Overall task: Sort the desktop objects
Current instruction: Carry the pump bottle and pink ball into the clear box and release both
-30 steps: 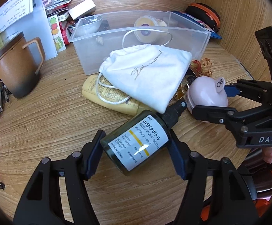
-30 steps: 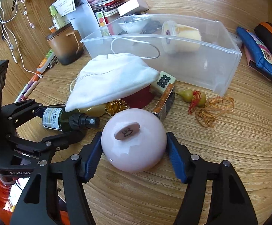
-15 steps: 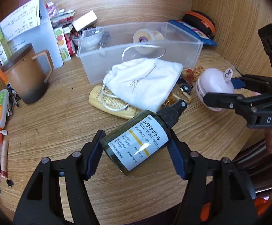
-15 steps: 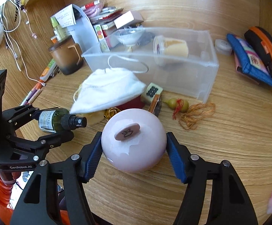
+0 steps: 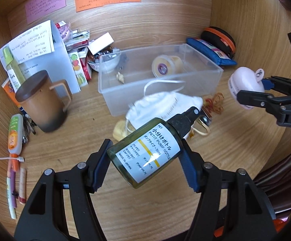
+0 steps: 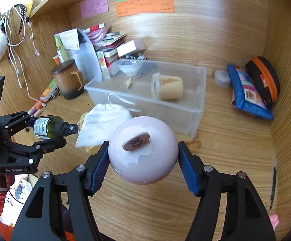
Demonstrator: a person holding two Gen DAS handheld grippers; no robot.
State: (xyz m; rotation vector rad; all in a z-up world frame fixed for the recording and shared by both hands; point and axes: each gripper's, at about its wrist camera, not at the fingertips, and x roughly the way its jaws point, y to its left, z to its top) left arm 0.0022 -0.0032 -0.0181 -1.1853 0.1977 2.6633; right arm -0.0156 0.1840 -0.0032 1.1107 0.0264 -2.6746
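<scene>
1. The left gripper point(image 5: 145, 158) has its jaws pinching a small green pump bottle point(image 5: 145, 156) across the body, so the labelled side faces up and the black pump head points away toward the clutter. The bottle is clear of the table point(image 5: 65, 132), held in the air.

2. The right gripper point(image 6: 143, 158) has its jaws pinching a round pink jar point(image 6: 143, 150) at its widest part, the spot where a ball-shaped thing is least likely to slip out. Its small flat knob faces the camera. The jar is also off the table, in front of the clear plastic bin point(image 6: 197, 108).

3. The bin stands open near the back of the table and already holds a yellowish cup point(image 6: 169, 87) lying on its side. It looks like the place where sorted things go, so both held items are probably headed there.

4. A white drawstring pouch point(image 5: 165, 104) lies just in front of the bin, its cord looped against the bin wall, covering some smaller items. Carrying both items high would let them pass over the pouch and the bin rim.

5. A brown lidded mug point(image 5: 43, 104) stands to the left, well apart from both grippers, so it is not in the way.

6. The two grippers are side by side but not touching, leaving each room to lower its item separately.
</scene>
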